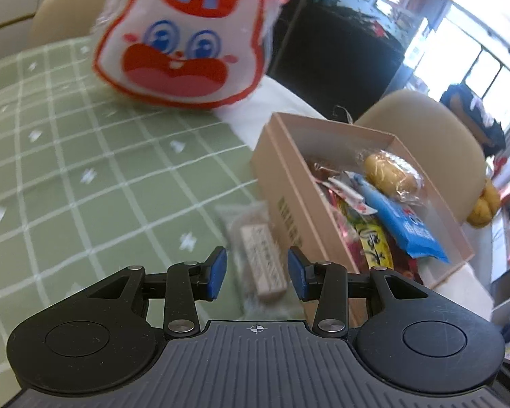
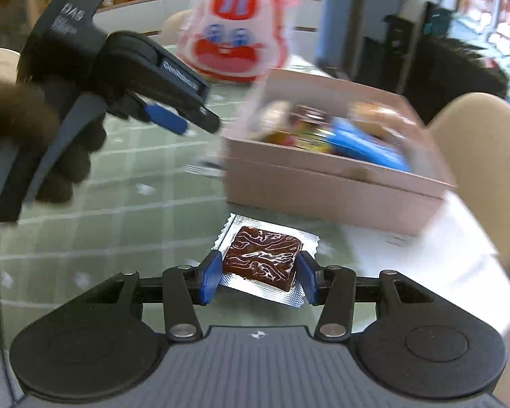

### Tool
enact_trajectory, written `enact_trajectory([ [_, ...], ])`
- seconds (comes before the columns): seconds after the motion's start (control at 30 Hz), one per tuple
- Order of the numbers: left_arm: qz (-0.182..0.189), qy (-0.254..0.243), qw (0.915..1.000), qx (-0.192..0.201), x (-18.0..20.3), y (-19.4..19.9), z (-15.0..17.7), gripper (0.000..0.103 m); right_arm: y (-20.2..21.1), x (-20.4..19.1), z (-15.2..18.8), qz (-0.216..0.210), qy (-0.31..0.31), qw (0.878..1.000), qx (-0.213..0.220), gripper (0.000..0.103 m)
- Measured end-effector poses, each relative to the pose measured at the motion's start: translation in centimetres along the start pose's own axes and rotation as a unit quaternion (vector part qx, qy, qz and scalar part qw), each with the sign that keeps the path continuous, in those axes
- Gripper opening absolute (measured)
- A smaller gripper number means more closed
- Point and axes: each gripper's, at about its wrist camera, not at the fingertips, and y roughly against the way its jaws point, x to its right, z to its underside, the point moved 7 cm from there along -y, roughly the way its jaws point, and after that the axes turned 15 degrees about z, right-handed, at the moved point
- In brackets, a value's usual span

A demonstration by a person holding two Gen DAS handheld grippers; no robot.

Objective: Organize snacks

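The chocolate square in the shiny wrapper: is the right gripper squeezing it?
Touching. The right wrist view shows both blue pads of the right gripper pressed against opposite sides of the chocolate square, with no gap showing.

Tabletop [image 1: 68, 142] under green checked cloth with white grid, white surface past its right edge. Beige rounded chair [image 1: 425, 129] at right of frame, second beige chair [image 1: 64, 10] upper left. Dark cabinet [image 1: 336, 51] upper centre. Bright windows [image 1: 476, 57] upper right, daylight overexposed.
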Motion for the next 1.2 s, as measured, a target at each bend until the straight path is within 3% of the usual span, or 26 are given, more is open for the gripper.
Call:
enact_trajectory([
  [0.13,-0.017,-0.021,0.9993,-0.027,0.3,-2.5,-0.7,0.044,-0.6,2.5,1.8,0.037,-0.014,0.999,-0.01,0.048],
  [0.27,-0.02,-0.032,0.9989,-0.029,0.2,-2.6,-0.8,0.046,-0.9,3.6,2.9,0.028,-0.049,0.998,-0.014,0.05],
  [0.33,-0.021,-0.032,0.9989,-0.028,0.1,-2.4,-0.7,0.049,-1.0,3.6,3.2,0.029,-0.062,0.998,-0.005,0.06],
  [0.4,-0.02,-0.029,0.9989,-0.031,0.0,-2.3,-0.6,0.048,-1.2,3.7,3.5,0.036,-0.068,0.997,0.006,0.077],
  [0.5,-0.026,-0.04,0.9981,-0.038,0.1,-2.2,-0.2,0.044,-1.6,4.3,4.1,0.036,-0.093,0.995,0.018,0.086],
  [0.73,-0.04,-0.061,0.9962,-0.047,-0.2,-2.3,0.7,0.051,-2.1,4.3,3.7,0.035,-0.099,0.994,0.013,0.091],
  [0.9,-0.077,-0.08,0.9928,-0.044,-0.8,-1.3,0.9,0.054,-2.2,4.2,3.7,0.034,-0.099,0.994,0.013,0.092],
  [1.07,-0.031,-0.074,0.9955,-0.05,-0.6,-1.6,1.2,0.049,-2.2,4.1,3.9,0.029,-0.095,0.995,0.011,0.097],
  [1.2,-0.054,-0.085,0.9937,-0.048,-0.3,-2.6,0.8,0.049,-2.2,4.0,3.9,0.027,-0.092,0.995,0.01,0.098],
])
